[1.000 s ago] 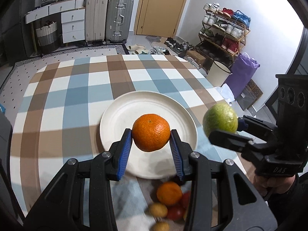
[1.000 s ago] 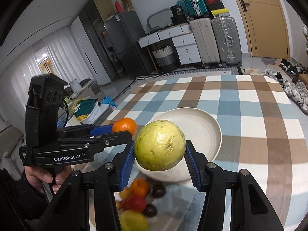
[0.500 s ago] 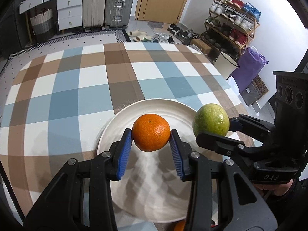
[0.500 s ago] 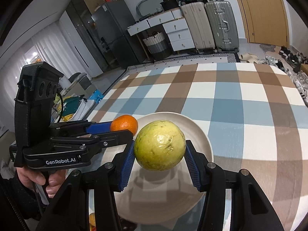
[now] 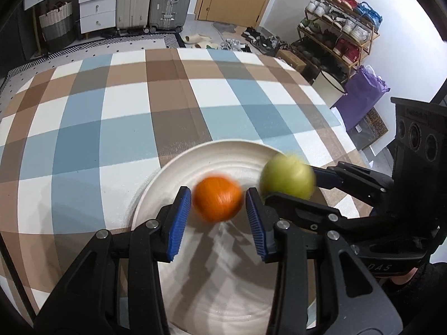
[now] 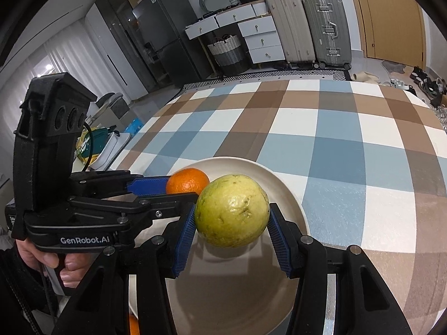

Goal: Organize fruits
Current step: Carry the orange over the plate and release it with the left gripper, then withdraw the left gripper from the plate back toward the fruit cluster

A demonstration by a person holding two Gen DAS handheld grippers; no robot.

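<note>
Now both fruits sit straight ahead of their tongs, low over the plate (image 5: 173, 167); the left gripper (image 5: 218, 209) looks released, a gap showing beside the blurred orange (image 5: 217, 202), which seems to be dropping; the right gripper (image 6: 231, 223) is clenched on the guava (image 6: 232, 210), just right of the orange (image 6: 187, 184); neither fruit has a long axis; half a second ago the orange was firmly pinched and sharp, and both tools were higher.
</note>
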